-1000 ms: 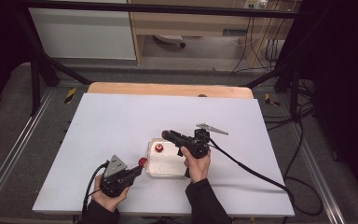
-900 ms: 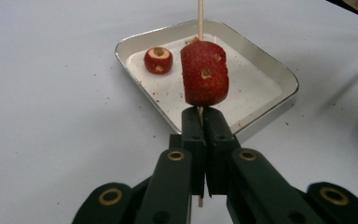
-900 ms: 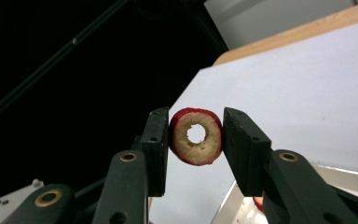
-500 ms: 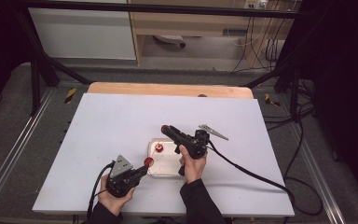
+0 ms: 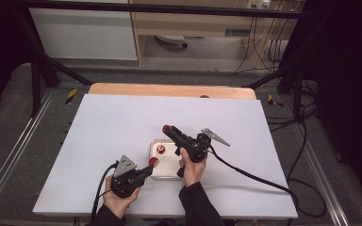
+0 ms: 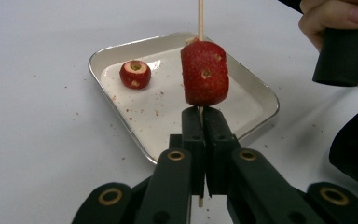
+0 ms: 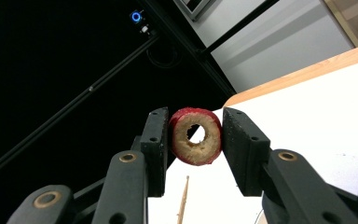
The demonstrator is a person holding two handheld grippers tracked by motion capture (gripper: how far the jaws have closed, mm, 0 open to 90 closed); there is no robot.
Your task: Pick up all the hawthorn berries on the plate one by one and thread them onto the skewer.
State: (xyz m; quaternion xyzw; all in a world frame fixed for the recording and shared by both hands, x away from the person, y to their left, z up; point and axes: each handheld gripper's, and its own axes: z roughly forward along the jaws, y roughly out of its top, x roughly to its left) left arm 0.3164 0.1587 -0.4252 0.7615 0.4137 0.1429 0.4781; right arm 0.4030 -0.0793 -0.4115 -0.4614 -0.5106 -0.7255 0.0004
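Strawberry (image 6: 205,73) threaded on a thin wooden skewer (image 6: 199,18) is sitting just beyond the tips of the left gripper (image 6: 204,122), whose jaws are pressing together on the skewer's lower part, the stick running up between them and through the fruit. Farther ahead of that gripper and a little to its left, a cored red fruit piece (image 6: 135,74) is lying in a shallow metal tray (image 6: 256,91) on the white table (image 6: 37,116). In the high view the left gripper (image 5: 147,168) is hovering at the tray's (image 5: 167,175) near left corner with the strawberry (image 5: 153,162) at its tip. The right gripper (image 7: 194,136) is clamping a red ring of fruit (image 7: 196,136), hollow through its middle, squarely between its two jaws. From above, the right gripper (image 5: 168,129) is pointing away from the person, raised above the tray's far side, with the person's right hand (image 5: 192,165) wrapping its handle.
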